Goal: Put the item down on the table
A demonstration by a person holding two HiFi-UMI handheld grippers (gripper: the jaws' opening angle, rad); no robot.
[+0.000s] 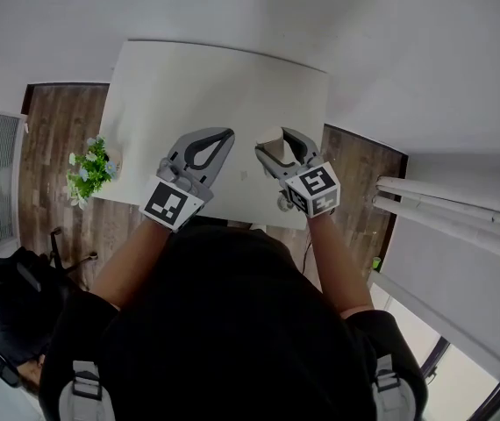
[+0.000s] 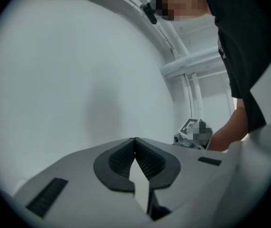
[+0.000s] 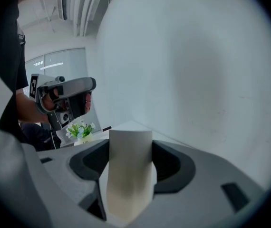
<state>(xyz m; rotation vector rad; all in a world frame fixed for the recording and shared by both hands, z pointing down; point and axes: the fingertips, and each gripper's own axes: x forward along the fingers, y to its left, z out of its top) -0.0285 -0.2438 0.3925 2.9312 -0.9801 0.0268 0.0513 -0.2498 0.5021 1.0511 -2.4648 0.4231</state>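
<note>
- Head view: right gripper [image 1: 275, 146] is clamped on the pale item [image 1: 271, 136], which is held over the near right part of the white table [image 1: 189, 77]. I can't tell from here whether it is clear of the top or touching it.
- Head view: left gripper [image 1: 226, 135] is alongside with its jaws together and carries nothing. A small potted plant [image 1: 90, 169] sits at the table's left edge, well away from both.
- Left gripper view: the ribbed pads meet at the tips with nothing between them. Behind them is only plain white surface, so this hand isn't involved.
- Right gripper view: the item fills the gap between the jaws and both pads bear on its flat sides. It stands up past the jaw tips with a slightly curved top edge. Table edge and plant are in the background.
- Handling, my guess: matte cream block, probably light and fairly stiff, with no visible crush at the pads. It doesn't look slippery or fragile.
- The side-on grip low on the body looks sound. Lower it until the base seats flat, then let go, since a tall narrow shape could tip if released while tilted.
</note>
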